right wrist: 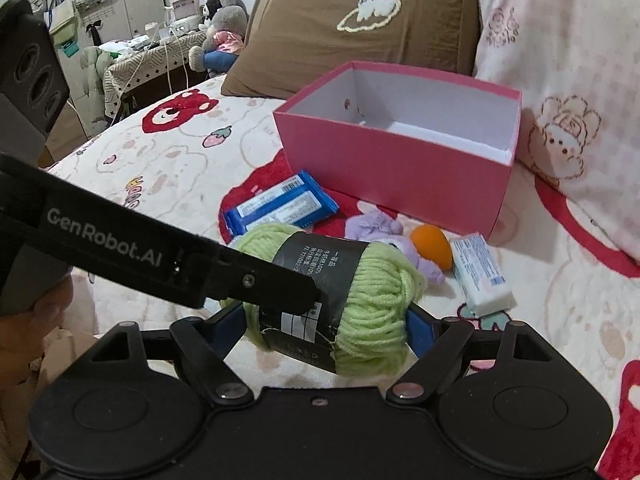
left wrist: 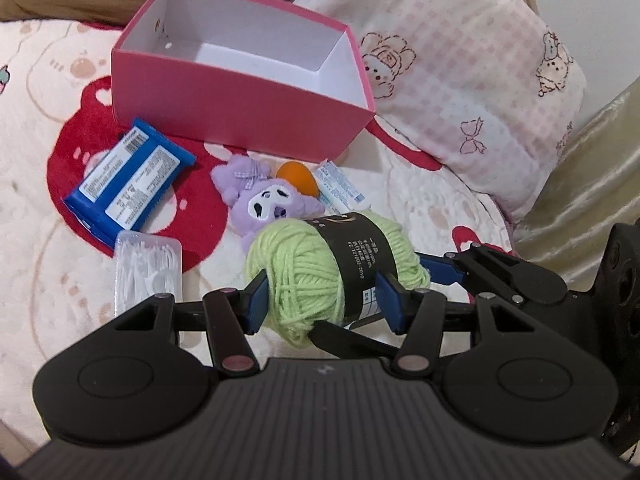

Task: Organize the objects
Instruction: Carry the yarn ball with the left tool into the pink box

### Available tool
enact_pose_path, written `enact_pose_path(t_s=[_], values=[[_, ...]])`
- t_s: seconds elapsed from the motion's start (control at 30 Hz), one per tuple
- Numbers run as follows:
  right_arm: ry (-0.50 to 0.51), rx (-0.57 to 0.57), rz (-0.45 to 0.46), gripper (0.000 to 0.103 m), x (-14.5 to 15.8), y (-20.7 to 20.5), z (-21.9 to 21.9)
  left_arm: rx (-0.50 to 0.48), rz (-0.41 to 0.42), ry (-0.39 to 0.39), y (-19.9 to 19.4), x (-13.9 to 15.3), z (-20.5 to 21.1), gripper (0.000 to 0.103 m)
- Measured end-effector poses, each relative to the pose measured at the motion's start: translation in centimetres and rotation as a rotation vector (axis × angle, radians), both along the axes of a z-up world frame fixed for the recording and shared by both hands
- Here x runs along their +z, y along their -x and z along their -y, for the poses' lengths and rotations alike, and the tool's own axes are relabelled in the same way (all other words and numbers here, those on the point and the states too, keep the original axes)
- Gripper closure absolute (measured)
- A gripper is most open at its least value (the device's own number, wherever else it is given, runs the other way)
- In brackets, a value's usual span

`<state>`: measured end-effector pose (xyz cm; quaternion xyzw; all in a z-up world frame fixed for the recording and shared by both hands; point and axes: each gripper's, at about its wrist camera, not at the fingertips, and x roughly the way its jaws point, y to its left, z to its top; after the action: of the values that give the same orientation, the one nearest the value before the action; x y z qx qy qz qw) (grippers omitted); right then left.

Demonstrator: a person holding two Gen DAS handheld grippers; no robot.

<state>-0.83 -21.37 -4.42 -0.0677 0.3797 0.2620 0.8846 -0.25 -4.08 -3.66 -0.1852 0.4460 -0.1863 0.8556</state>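
Note:
A green yarn ball [left wrist: 308, 276] with a black label lies on the bed, also in the right wrist view [right wrist: 360, 304]. My left gripper [left wrist: 322, 306] has its blue pads against both sides of the yarn. My right gripper [right wrist: 328, 324] is closed around the same yarn from the other side, and shows at the right in the left view [left wrist: 452, 268]. The open pink box [left wrist: 240, 120] [right wrist: 396, 168] stands empty behind. A blue packet [left wrist: 128, 176] [right wrist: 280, 204], purple plush [left wrist: 268, 200] [right wrist: 380, 228], orange egg [left wrist: 300, 178] [right wrist: 434, 246], white-blue pack [left wrist: 340, 190] [right wrist: 482, 276] and floss-pick case [left wrist: 148, 268] lie around.
A pink checked pillow [left wrist: 460, 80] lies right of the box and a brown pillow [right wrist: 360, 28] behind it. The bed edge is at the left in the right wrist view, with a cluttered table [right wrist: 152, 56] beyond.

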Motion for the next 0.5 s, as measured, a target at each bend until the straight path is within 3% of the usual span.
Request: enact_pose_path(t_s=[0.23,0.5], values=[[0.012,-0.002,0.007,0.019,2.4,-0.2,-0.4,-0.018,-0.020,-0.037,-1.1,3.0,0.0,0.049],[-0.014,0.013,0.002,0.022,6.3,-2.3,-0.8,-0.054,0.015,-0.078,-3.8,7.7,-1.3,0.049]])
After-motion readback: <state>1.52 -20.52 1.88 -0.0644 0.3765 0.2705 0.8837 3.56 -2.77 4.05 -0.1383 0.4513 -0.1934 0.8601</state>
